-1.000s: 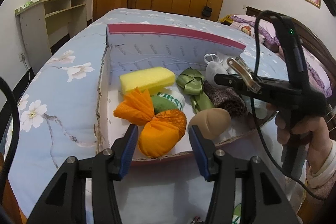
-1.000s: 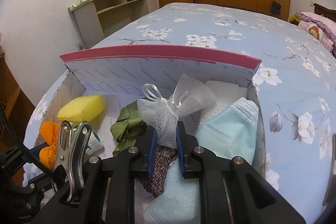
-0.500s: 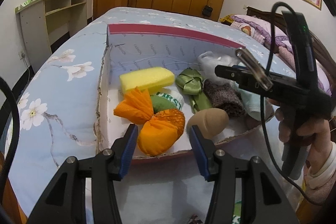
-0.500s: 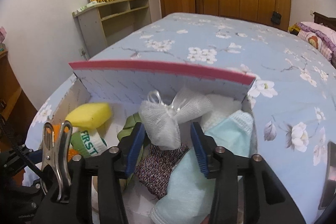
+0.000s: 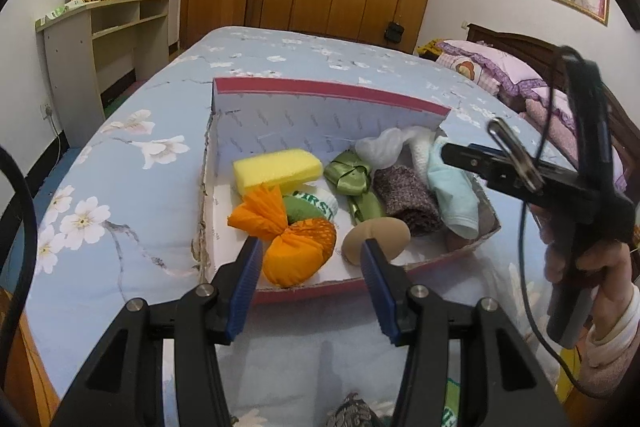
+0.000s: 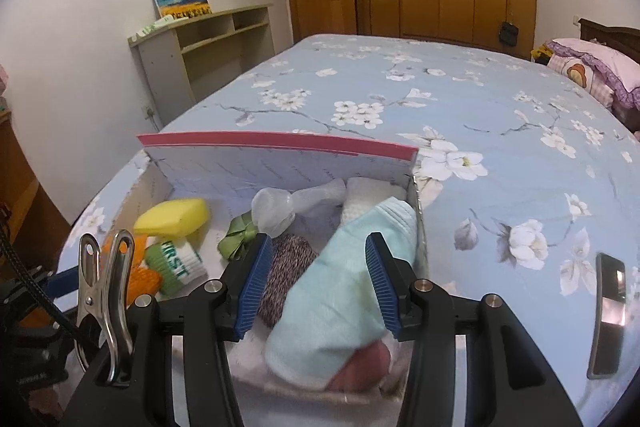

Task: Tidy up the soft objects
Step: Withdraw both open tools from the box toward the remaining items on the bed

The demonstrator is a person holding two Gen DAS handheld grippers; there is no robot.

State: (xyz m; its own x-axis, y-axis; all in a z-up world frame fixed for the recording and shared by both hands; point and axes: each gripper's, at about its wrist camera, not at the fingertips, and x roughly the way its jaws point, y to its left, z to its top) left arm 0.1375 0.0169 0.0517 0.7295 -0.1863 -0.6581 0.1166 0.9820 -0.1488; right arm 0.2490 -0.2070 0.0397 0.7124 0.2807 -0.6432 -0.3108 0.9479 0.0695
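A cardboard box (image 5: pixel 328 95) with a red rim lies on the bed and holds several soft things. A white mesh pouch (image 6: pixel 276 207) lies loose at the box's back, beside a pale blue sock (image 6: pixel 344 275) and a dark knit roll (image 6: pixel 284 263). My right gripper (image 6: pixel 316 255) hovers open over these, with nothing in its jaws. In the left wrist view, a yellow sponge (image 5: pixel 278 175), an orange cloth bundle (image 5: pixel 296 251), a green ribbon (image 5: pixel 352 179) and a beige puff (image 5: pixel 378 241) sit in the box. My left gripper (image 5: pixel 310 259) is open above the box's near edge and holds nothing.
The bed (image 6: pixel 460 107) wears a blue flowered cover. A phone (image 6: pixel 608 311) lies on it to the right of the box. A hand (image 5: pixel 592 267) holds the right gripper at the box's right end. A shelf unit (image 5: pixel 100 39) stands by the left wall, with pillows (image 5: pixel 500 75) at far right.
My right gripper opened and let go of the white mesh pouch, which dropped into the back of the box. That gripper then drew back and up. The left gripper rose slightly.
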